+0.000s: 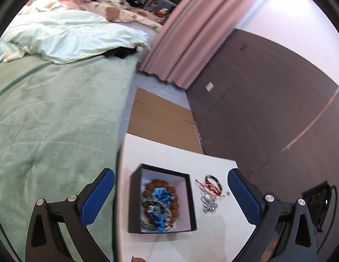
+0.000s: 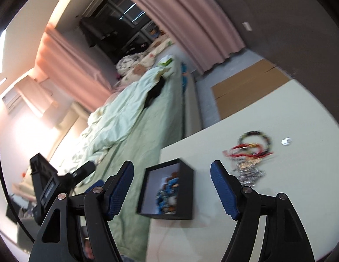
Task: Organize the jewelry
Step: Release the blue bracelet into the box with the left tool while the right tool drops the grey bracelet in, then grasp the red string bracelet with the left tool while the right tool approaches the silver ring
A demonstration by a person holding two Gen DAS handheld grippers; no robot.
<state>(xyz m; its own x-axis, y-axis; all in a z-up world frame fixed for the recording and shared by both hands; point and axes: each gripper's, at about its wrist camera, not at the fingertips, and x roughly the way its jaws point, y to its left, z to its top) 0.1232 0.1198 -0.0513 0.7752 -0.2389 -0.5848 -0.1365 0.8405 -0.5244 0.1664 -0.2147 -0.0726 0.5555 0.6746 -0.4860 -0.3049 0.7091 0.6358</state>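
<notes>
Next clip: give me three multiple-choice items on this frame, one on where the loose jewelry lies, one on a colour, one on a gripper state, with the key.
1. Where does the loose jewelry pile lie?
A. On the white table, to the right of the black box
B. On the bed
C. Inside the box

2. What colour are the beads on top inside the black box?
A. Yellow
B. Blue
C. Pink

3. How are the jaws of the left gripper?
A. Shut on a bracelet
B. Shut and empty
C. Open and empty

Key: 1 A, the pile lies on the tabletop outside the box wall. 2 B, a blue strand lies over brown beads. 3 C, both blue pads stand wide apart with nothing between them.
</notes>
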